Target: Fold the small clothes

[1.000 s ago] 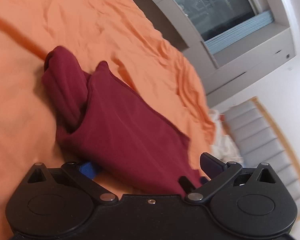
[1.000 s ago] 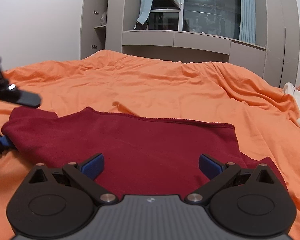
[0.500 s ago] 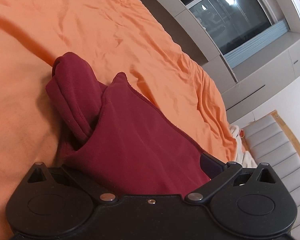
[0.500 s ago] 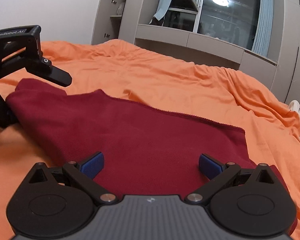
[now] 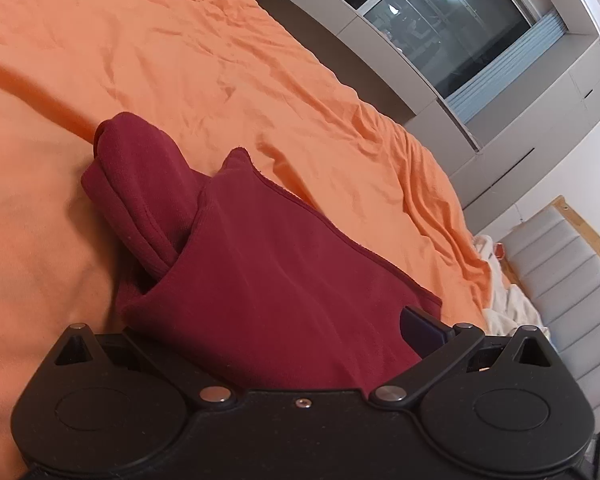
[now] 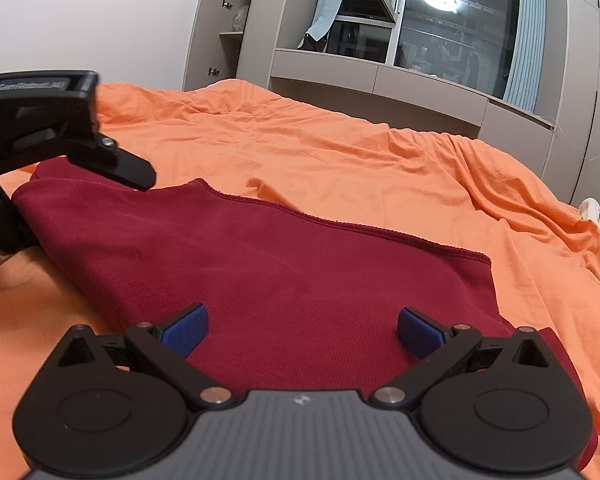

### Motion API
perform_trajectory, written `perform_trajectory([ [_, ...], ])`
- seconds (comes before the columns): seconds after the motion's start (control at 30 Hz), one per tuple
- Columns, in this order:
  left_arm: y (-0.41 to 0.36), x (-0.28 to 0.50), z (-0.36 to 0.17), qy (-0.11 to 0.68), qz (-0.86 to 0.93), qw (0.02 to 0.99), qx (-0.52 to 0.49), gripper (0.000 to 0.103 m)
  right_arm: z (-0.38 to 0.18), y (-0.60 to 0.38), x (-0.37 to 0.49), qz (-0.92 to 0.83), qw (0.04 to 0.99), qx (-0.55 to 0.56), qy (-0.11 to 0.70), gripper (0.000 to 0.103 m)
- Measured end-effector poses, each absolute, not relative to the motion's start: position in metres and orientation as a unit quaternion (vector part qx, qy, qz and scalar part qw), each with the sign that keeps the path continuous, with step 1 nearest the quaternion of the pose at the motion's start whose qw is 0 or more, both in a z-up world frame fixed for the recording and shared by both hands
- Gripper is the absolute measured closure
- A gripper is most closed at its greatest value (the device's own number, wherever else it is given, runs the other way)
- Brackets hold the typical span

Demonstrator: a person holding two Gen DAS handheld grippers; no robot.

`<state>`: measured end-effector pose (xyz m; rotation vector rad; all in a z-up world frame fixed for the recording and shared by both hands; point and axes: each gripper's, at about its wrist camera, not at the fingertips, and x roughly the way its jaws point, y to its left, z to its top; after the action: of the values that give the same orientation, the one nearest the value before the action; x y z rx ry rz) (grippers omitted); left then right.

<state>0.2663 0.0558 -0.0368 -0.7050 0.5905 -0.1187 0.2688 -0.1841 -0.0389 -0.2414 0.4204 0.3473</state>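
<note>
maroon knit lifted for its fold

maroon knit garment [image 6: 284, 264] lies on the orange bedsheet [image 6: 360, 160], its left edge now raised and carried inward by the left gripper [image 6: 4, 200], whose grip is hidden by cloth. the right gripper [image 6: 302, 330] hovers wide open above the near hem, so the fold looks underway.

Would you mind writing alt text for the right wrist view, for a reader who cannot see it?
A dark red garment lies spread on an orange bedsheet, with the open right tongs low over its near edge, blue fingertips apart. At the far left, the black left tongs meet the garment's corner. Grey cabinets and a dark window fill the background.
</note>
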Motion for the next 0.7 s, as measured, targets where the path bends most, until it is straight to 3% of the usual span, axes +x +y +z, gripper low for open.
perform_trajectory([
  [0.3,0.049,0.278,-0.032,0.272,0.01,0.905,-0.326,0.005,-0.037,-0.186,0.269,0.172,0.956,-0.112,0.209,0.0],
  [0.47,0.052,0.277,-0.034,0.258,0.051,0.911,-0.319,0.032,-0.026,-0.199,0.273,0.179,0.954,-0.087,0.225,0.0],
  [0.53,0.057,0.276,-0.035,0.249,0.058,0.908,-0.332,0.061,-0.022,-0.209,0.276,0.177,0.954,-0.069,0.233,0.0],
  [0.6,0.065,0.276,-0.038,0.246,0.064,0.9,-0.354,0.074,-0.016,-0.221,0.28,0.167,0.955,-0.051,0.238,0.0],
  [0.7,0.069,0.279,-0.036,0.235,0.053,0.895,-0.377,0.083,-0.005,-0.245,0.283,0.145,0.96,-0.026,0.236,0.0],
])
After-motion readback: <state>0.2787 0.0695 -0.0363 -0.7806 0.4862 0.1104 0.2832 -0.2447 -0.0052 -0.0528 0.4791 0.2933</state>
